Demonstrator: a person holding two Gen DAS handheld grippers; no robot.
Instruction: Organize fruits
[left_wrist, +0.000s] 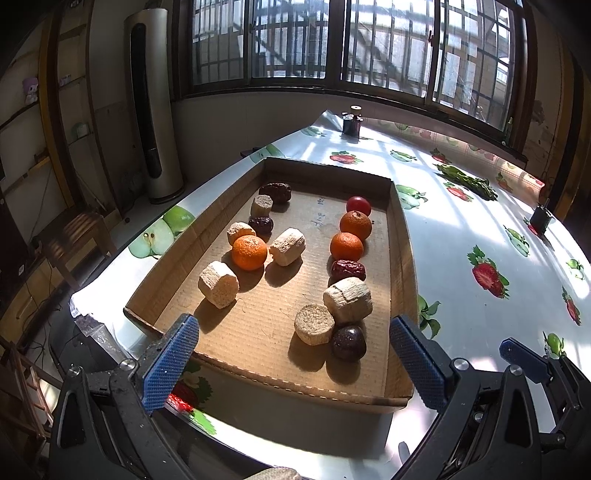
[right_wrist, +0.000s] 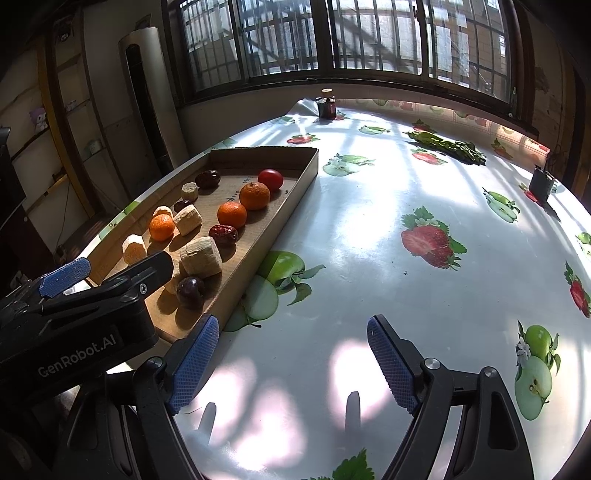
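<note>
Two grippers hang over the table (right_wrist: 369, 229), both with jaws wide and nothing between them. Left gripper (left_wrist: 291, 365) sits at the near edge of the tray (left_wrist: 400, 236), its blue pads straddling the tray's near end; right gripper (right_wrist: 291, 365) is over bare tablecloth just right of the tray. Tray content, right row from far to near: tomato (left_wrist: 358, 205), orange (left_wrist: 355, 224), second orange (left_wrist: 347, 246), red date (left_wrist: 348, 270), pale chunk (left_wrist: 348, 299), cut round (left_wrist: 314, 324) touching a dark plum (left_wrist: 348, 343). Left group: third orange (left_wrist: 249, 252) with pale chunks around it, one touching its far side, and two dark dates (left_wrist: 275, 192) toward the far end. Greens (right_wrist: 448, 147) lie well apart on the far table, near the window. Strong sun stripes cross the cloth.
</note>
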